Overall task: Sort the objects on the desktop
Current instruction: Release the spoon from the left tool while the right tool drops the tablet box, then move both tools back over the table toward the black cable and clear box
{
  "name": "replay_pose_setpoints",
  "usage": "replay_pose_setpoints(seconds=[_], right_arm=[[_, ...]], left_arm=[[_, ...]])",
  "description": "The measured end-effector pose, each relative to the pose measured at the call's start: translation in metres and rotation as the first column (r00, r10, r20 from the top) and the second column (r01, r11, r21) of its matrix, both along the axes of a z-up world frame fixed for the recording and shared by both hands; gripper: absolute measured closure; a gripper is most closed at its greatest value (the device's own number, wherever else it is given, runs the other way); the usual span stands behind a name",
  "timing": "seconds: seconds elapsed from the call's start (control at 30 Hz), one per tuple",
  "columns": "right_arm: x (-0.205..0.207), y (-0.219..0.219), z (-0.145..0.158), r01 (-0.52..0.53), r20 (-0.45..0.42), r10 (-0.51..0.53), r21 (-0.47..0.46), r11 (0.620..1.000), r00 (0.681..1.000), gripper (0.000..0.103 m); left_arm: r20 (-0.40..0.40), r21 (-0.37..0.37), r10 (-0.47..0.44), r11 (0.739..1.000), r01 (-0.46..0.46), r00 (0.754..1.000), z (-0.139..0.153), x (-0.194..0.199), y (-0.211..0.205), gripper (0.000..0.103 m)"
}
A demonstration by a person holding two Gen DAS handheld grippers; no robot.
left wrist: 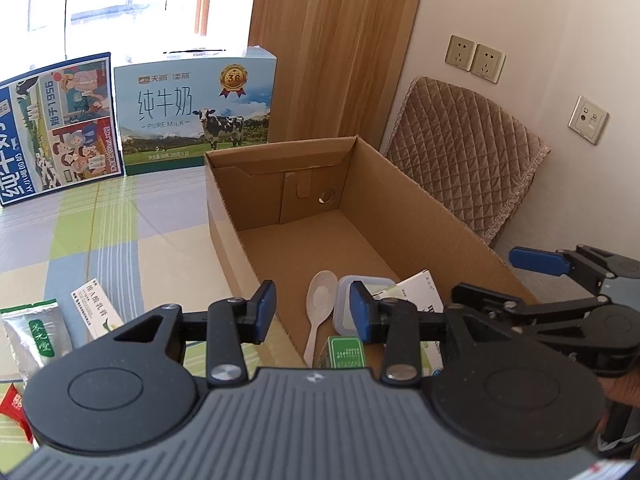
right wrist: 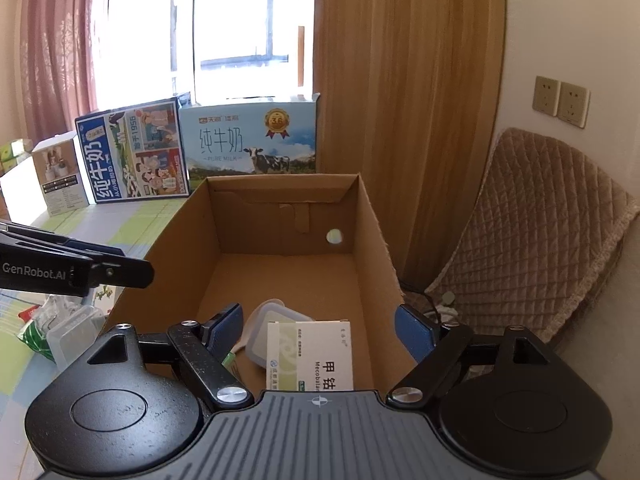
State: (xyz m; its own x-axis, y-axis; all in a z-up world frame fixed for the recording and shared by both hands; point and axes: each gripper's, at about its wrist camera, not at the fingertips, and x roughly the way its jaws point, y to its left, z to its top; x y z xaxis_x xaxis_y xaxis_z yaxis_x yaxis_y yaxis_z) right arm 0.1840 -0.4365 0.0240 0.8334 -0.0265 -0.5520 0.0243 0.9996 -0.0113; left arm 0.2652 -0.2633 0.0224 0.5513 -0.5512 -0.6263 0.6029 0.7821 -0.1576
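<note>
An open cardboard box [left wrist: 400,204] stands on the table; it also shows in the right wrist view [right wrist: 376,232]. Inside lie a white spoon [left wrist: 320,300], a clear lidded container [left wrist: 345,304], a small green carton [left wrist: 346,352] and a white medicine box [right wrist: 310,354]. The container also shows in the right wrist view [right wrist: 272,328]. My left gripper [left wrist: 314,310] is open and empty above the box's near left wall. My right gripper [right wrist: 320,332] is open and empty above the box's near end.
Two milk cartons [left wrist: 196,108] [left wrist: 56,124] stand at the back. A silver-green sachet [left wrist: 34,332], a white packet [left wrist: 94,308] and a red wrapper [left wrist: 14,404] lie left of the box. A clear tub [right wrist: 74,334] sits there too. A quilted chair [right wrist: 536,240] is at the right.
</note>
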Motion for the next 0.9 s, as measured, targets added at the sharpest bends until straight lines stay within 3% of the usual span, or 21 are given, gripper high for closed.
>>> replay_pose_setpoints(seconds=[0.27, 0.5, 0.9], right_arm=[[-0.022, 0.003, 0.014, 0.013, 0.002, -0.013, 0.012, 1.000, 1.000, 0.022], [-0.045, 0.018, 0.039, -0.001, 0.022, -0.001, 0.076, 0.997, 1.000, 0.021], [-0.074, 0.075, 0.066, -0.099, 0.058, 0.093, 0.105, 0.990, 0.994, 0.009]], left_arm=[[0.011, 0.005, 0.014, 1.000, -0.014, 1.000, 0.010, -0.022, 0.022, 0.066], [0.027, 0.008, 0.034, 0.999, -0.034, 0.999, 0.022, -0.046, 0.051, 0.060], [0.047, 0.049, 0.107, 0.993, -0.109, 0.993, 0.030, -0.089, 0.127, 0.028]])
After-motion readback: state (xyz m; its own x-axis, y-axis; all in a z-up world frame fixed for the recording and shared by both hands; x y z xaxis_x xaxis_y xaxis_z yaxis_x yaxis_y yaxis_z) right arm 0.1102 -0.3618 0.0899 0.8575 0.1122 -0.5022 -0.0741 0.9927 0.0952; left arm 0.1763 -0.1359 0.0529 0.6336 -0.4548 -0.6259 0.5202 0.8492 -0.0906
